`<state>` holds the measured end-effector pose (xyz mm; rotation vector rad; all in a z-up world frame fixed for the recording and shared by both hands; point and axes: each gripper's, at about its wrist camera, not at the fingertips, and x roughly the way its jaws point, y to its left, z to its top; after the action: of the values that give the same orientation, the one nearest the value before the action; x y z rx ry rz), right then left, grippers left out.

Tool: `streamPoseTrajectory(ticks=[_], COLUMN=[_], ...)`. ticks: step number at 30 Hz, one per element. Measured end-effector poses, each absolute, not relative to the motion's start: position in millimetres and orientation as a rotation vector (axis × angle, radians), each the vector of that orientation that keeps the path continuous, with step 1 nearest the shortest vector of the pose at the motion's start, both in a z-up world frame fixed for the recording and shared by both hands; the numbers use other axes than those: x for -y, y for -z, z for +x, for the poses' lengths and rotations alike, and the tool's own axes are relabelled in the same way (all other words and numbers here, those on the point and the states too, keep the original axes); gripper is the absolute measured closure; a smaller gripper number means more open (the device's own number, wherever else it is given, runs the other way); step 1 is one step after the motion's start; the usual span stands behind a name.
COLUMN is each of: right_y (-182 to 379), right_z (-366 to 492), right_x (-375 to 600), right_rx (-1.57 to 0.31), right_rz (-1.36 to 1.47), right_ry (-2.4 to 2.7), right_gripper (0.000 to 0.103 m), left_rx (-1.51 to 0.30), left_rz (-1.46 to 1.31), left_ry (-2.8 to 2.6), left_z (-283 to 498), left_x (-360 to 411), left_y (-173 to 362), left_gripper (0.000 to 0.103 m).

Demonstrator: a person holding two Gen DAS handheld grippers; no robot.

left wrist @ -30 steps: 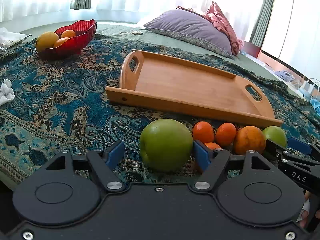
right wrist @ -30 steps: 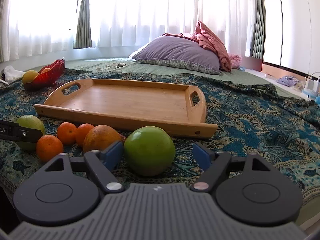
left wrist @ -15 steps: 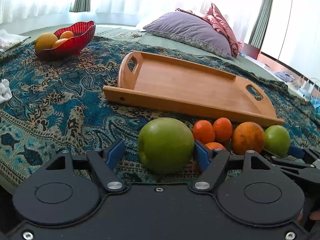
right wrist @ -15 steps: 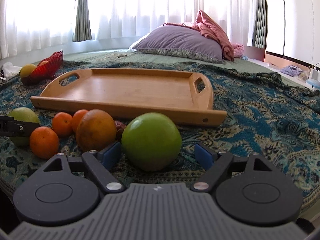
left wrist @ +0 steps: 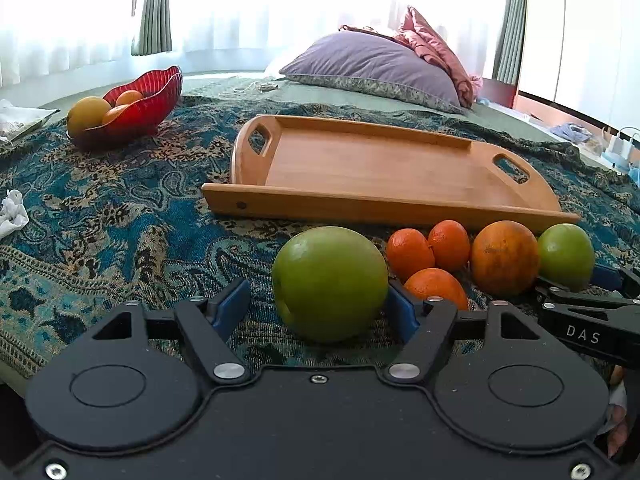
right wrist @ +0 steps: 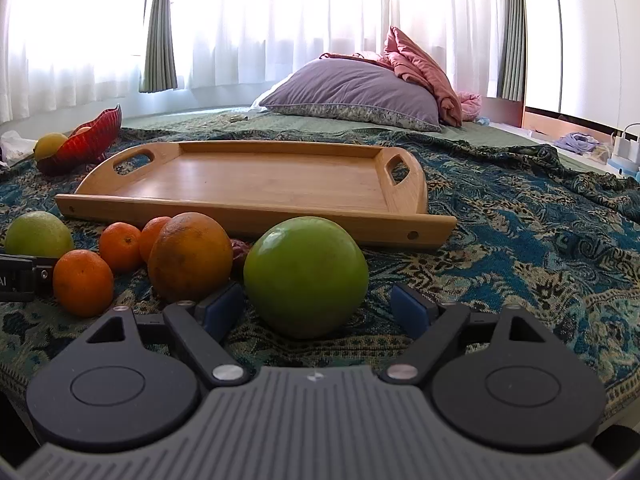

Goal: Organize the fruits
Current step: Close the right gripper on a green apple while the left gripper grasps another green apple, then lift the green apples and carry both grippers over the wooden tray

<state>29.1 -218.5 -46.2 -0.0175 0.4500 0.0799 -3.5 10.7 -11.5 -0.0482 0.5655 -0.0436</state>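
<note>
- Closing on a green apple [left wrist: 330, 283], your left tool [left wrist: 318, 304] has just narrowed; its right pad touches the fruit, its left pad stands off, so nothing is pinched.
- Your right tool [right wrist: 318, 306] is spread around another green apple [right wrist: 305, 276], both pads apart from it.
- Between the two tools lie three mandarins [left wrist: 409, 254] and an orange [left wrist: 504, 257].
- Ahead of both tools sits the wooden tray [right wrist: 256, 176] on the bed's patterned blanket [left wrist: 120, 220].
</note>
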Motion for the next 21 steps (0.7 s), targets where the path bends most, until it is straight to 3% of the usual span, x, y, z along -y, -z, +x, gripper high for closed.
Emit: streamPoseTrajectory(ticks=[2, 9, 21], right_y=[46.6, 44.5, 40.5], right_z=[27.6, 19.9, 18.4], right_x=[218.1, 212.9, 215.8], right_rx=[-0.446, -0.420, -0.396], right_rz=[-0.015, -0.035, 0.009], right_ry=[-0.081, -0.115, -0.096], right_gripper=[0.015, 0.032, 0.042], left_rx=[-0.555, -0.552, -0.549], left_rz=[-0.040, -0.016, -0.028], left_ry=[0.065, 0.065, 0.062], left_z=[-5.9, -7.0, -3.2], left_x=[-8.8, -3.0, -8.2], left_y=[10.9, 10.8, 8.1], left_gripper=[0.049, 0.049, 0.049])
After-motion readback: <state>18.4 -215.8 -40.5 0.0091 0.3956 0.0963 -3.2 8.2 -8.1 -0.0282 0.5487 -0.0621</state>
